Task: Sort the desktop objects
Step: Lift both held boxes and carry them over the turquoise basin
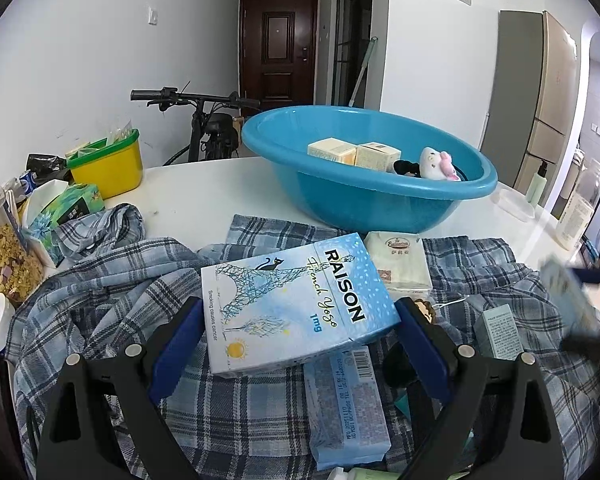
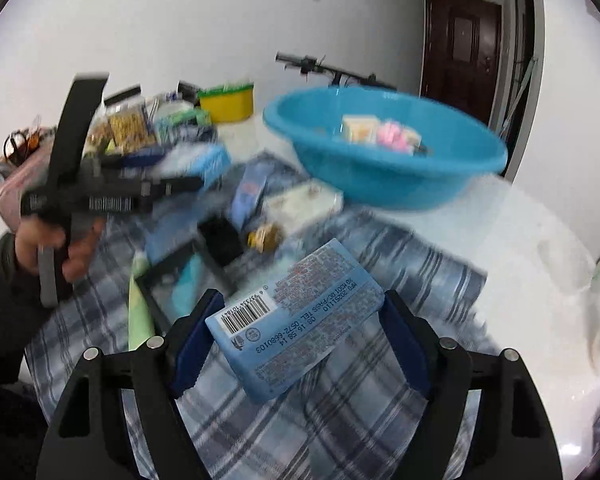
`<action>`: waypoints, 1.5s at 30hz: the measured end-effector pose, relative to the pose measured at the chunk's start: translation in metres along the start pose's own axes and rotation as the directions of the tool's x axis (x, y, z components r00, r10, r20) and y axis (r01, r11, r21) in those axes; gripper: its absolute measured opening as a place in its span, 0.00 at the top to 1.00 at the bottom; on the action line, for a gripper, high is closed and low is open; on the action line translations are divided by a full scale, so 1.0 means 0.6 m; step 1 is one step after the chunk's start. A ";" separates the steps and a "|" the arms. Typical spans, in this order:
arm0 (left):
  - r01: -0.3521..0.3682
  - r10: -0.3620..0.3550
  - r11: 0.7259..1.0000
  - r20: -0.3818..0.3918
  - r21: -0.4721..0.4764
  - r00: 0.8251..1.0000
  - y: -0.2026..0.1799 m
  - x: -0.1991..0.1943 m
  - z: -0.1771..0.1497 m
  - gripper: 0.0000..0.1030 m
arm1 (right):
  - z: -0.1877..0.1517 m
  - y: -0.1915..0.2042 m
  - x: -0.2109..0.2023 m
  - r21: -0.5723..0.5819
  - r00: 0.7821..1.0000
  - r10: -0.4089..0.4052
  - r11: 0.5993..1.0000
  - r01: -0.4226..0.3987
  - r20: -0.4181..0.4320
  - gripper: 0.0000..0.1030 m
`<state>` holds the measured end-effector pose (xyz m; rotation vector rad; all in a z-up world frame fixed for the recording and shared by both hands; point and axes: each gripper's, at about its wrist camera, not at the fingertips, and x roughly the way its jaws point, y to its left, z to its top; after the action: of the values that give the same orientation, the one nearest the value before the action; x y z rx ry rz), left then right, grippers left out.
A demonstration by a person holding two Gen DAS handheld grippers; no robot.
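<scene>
My left gripper [image 1: 300,344] fingers clamp the RAISON carton [image 1: 296,304], tilted above the plaid shirt [image 1: 100,292]. My right gripper [image 2: 300,340] fingers grasp a blue tissue pack [image 2: 296,320], lifted off the shirt, barcode up. Blue basin [image 1: 380,200] on the tabletop [image 1: 204,192] beyond holds small boxes.

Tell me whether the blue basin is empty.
Not empty. The basin holds two cream boxes, a white and pink plush toy and something black beside it.
</scene>
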<state>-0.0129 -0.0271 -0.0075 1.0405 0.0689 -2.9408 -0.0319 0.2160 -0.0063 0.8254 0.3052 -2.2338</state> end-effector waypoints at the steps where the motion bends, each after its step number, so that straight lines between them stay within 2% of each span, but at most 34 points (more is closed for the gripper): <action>1: -0.001 0.001 1.000 0.001 0.003 1.000 -0.001 0.000 0.000 0.07 | 0.017 -0.005 -0.004 0.012 1.000 0.003 1.000 -0.003 0.030 0.24; 7: -0.010 0.010 1.000 0.005 0.001 1.000 -0.003 -0.001 0.001 0.07 | 0.128 -0.018 -0.005 0.002 0.991 -0.016 1.000 0.016 0.135 0.24; 11: -0.023 0.023 1.000 0.023 -0.019 0.999 0.005 -0.006 0.004 0.07 | 0.190 -0.035 0.013 0.032 0.984 -0.088 0.996 0.084 0.158 0.24; 13: -0.021 0.022 0.999 0.029 -0.033 0.999 0.011 -0.007 0.005 0.07 | 0.209 -0.046 0.025 0.057 0.981 -0.100 0.994 0.092 0.168 0.24; 22: -0.058 0.060 0.997 0.044 -0.052 0.997 0.023 -0.008 0.008 0.07 | 0.274 -0.090 0.108 0.033 0.985 -0.153 0.988 0.151 0.081 0.24; 24: -0.045 0.048 0.997 0.042 -0.060 0.998 0.027 -0.007 0.008 0.07 | 0.279 -0.095 0.114 0.022 0.982 -0.170 0.985 0.169 0.087 0.23; 26: -0.053 0.056 0.997 0.036 -0.058 0.998 0.028 -0.003 0.007 0.07 | 0.277 -0.099 0.121 0.026 0.984 -0.150 0.989 0.148 0.101 0.23; 29: -0.060 0.062 0.997 0.030 -0.044 0.998 0.025 0.000 0.005 0.07 | 0.265 -0.103 0.137 0.017 0.986 -0.152 0.988 0.151 0.064 0.24; 35: -0.072 0.075 0.996 0.059 -0.055 0.995 0.024 -0.013 0.020 0.07 | 0.253 -0.145 0.141 0.091 0.990 -0.128 0.988 0.122 0.065 0.23; 39: -0.079 0.081 0.996 0.070 -0.035 0.994 0.011 -0.026 0.059 0.07 | 0.248 -0.151 0.155 0.093 0.989 -0.139 0.986 0.135 0.041 0.23; 45: -0.073 0.073 0.997 0.134 -0.004 0.988 -0.014 -0.052 0.153 0.07 | 0.245 -0.142 0.174 0.087 0.995 -0.097 0.992 0.095 0.026 0.24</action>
<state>-0.0462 -0.0230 0.0836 0.8236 0.0273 -2.9354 -0.2166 0.1544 0.0373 0.8376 0.2406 -2.3609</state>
